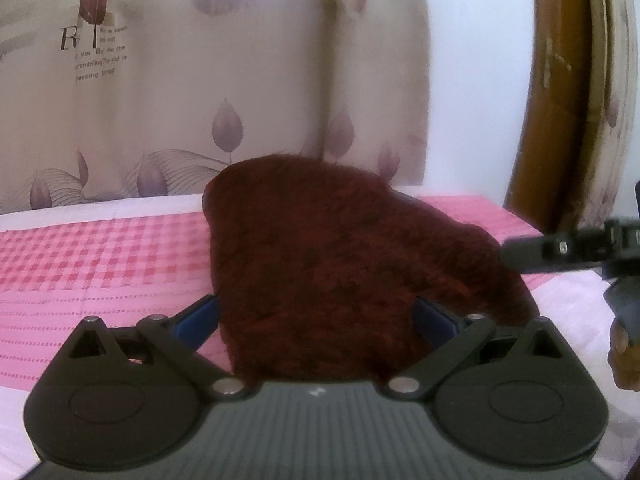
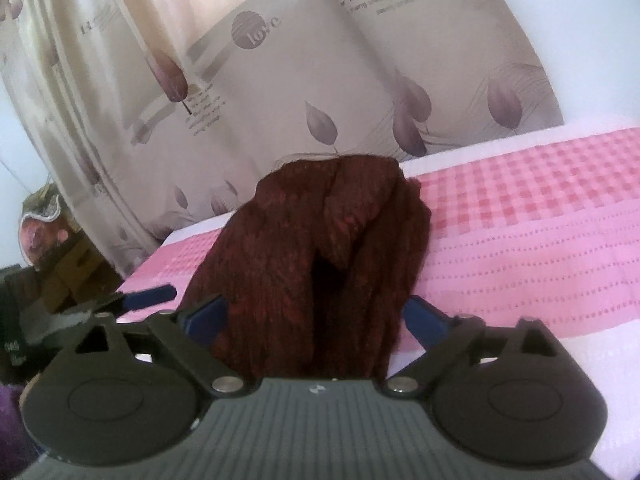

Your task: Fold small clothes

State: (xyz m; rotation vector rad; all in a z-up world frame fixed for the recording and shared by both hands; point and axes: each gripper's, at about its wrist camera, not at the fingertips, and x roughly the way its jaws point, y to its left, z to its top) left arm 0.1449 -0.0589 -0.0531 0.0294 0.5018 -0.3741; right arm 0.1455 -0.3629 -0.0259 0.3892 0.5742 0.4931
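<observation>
A dark red knitted garment [image 1: 328,264] fills the space between the blue fingers [image 1: 196,320] of my left gripper [image 1: 316,316], draped over them so the tips are hidden. The same garment [image 2: 320,264] hangs bunched in folds between the blue fingers [image 2: 424,320] of my right gripper [image 2: 316,316], whose tips are also hidden. Both grippers hold it raised over a pink checked bed cover [image 1: 100,264]. The right gripper shows at the right edge of the left wrist view [image 1: 568,252]. The left gripper's blue finger shows at the left of the right wrist view [image 2: 148,294].
A beige curtain with purple leaves [image 1: 240,80] hangs behind the bed. A brown wooden frame [image 1: 560,120] stands at the right. White bedding [image 2: 500,380] lies beyond the pink cover [image 2: 520,232]. Cluttered items [image 2: 44,216] sit at the left.
</observation>
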